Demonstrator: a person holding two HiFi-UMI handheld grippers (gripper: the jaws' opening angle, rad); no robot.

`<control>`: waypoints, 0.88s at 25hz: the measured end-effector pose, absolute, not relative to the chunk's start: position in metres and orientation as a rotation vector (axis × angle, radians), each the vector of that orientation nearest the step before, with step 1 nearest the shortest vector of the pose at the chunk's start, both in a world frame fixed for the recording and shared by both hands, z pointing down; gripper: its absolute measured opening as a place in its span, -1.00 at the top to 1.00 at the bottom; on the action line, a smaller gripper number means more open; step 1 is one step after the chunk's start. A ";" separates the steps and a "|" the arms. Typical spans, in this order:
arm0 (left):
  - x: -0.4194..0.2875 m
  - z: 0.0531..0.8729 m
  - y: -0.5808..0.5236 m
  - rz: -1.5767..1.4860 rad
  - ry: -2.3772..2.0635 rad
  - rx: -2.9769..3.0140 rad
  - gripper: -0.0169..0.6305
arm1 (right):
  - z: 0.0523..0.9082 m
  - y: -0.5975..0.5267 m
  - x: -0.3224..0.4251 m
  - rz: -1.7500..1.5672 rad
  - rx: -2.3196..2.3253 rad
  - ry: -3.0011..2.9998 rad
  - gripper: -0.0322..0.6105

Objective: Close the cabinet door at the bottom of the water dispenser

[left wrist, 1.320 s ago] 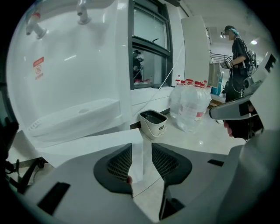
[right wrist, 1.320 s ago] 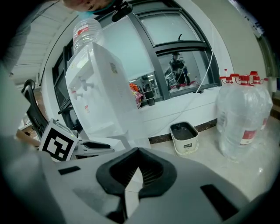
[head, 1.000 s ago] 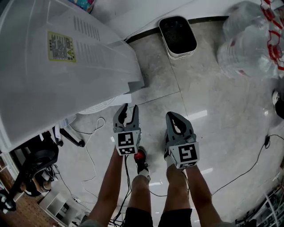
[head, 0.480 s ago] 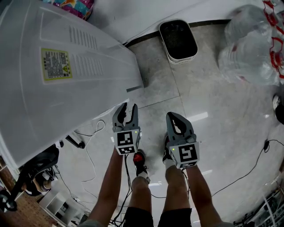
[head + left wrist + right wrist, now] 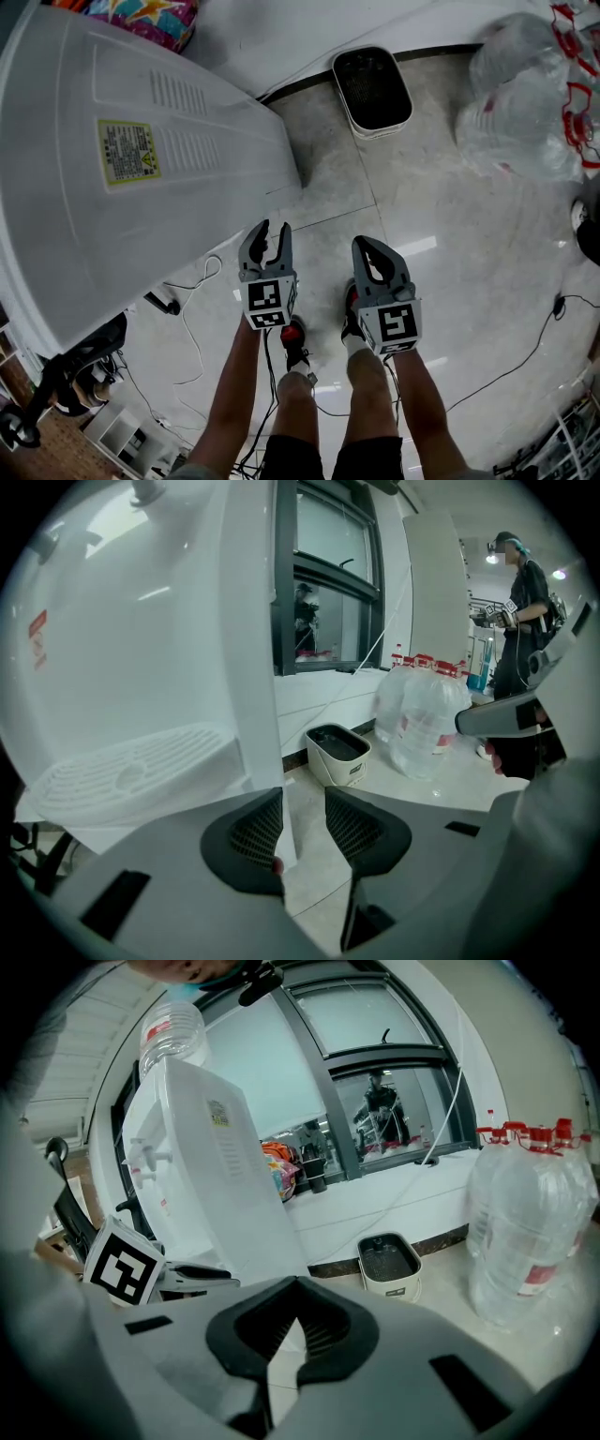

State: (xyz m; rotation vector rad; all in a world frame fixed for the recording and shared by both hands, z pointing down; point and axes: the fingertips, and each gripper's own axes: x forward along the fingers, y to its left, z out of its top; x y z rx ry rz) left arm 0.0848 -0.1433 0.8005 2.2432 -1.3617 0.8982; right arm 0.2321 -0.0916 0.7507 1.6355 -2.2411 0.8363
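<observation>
The water dispenser (image 5: 141,187) fills the left of the head view, a tall white cabinet whose labelled, vented side faces the person and whose base stands on the tiled floor (image 5: 469,281) just ahead of the left claw (image 5: 271,228). Its door is not plainly shown in any view. In the left gripper view the front face with the drip tray (image 5: 131,766) lies left of and beyond that claw. By my reading the cabinet door sits below the tray, hidden behind the claw's own body. So the door lies forward, to the left and low. The left claw is the nearer of the two and points down towards the dispenser's near corner edge.

The big water jugs (image 5: 525,103), bagged in clear plastic, stand well apart on the far right. A small white tub (image 5: 372,86) with a dark inside rests against the wall ahead, between dispenser and jugs. Neither is in the way.

The left claw stands partly wide, with only floor and the dispenser's corner seen through the gap and nothing gripped. The right claw (image 5: 364,244), just beside it, has its tips together and holds nothing.

A thin cable (image 5: 187,291) loops on the floor near the dispenser's front, and it could catch a foot stepping round.
</observation>
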 end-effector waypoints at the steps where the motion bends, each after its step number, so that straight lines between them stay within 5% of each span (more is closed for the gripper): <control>1: 0.085 0.796 -0.142 0.891 -1.361 2.238 0.45 | 0.747 -0.091 0.233 0.834 1.636 -2.240 0.86; 22: 0.102 0.588 -0.122 0.664 -1.424 2.309 0.47 | 0.551 -0.101 0.217 0.656 1.587 -2.364 0.86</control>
